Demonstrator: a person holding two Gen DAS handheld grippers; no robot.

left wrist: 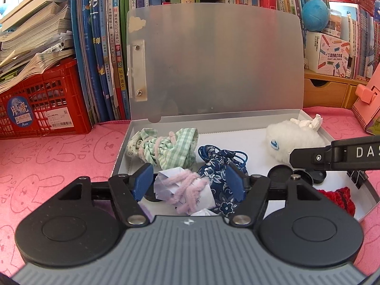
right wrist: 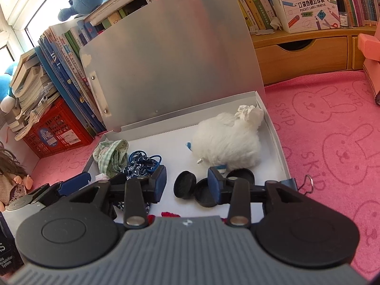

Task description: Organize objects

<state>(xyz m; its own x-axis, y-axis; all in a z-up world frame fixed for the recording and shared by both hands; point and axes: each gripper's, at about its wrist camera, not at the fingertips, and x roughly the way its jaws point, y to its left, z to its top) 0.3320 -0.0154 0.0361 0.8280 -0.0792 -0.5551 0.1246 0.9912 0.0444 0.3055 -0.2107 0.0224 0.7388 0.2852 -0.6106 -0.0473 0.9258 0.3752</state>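
Both grippers hang over the open box (left wrist: 239,128) on the pink worktop (left wrist: 59,156), lid propped upright against the books. The left gripper (left wrist: 188,182) stands spread, nothing pinched: the paper wad (left wrist: 182,187) wrapped in pink yarn lies between its pads but clear of both. At its 1 o'clock sits the blue floral pouch (left wrist: 220,190), and at 11 o'clock the green gingham cloth (left wrist: 166,147).

The right gripper (right wrist: 187,185) is released too, jaws partly apart over bare box floor, with the black caps (right wrist: 190,190) just inside its right pad and touching neither, as far as can be seen. The white plush (right wrist: 225,140) rests at its 1 o'clock, a crumpled tissue (right wrist: 247,112) behind it in the far corner.

The step looks like setting things down in the box, and the wad appears to be in. To do it well, each hand should lift straight up so the pads do not snag the yarn or the pouch cords, and the two should keep apart in this tight space.

Writing: "DAS" on the right gripper's arm, "SKIP" and rabbits on the worktop cloth, "POCKET LABEL PRINTER" on the carton (right wrist: 308,4), and "Moon" on the red crate (left wrist: 45,99) sticker.
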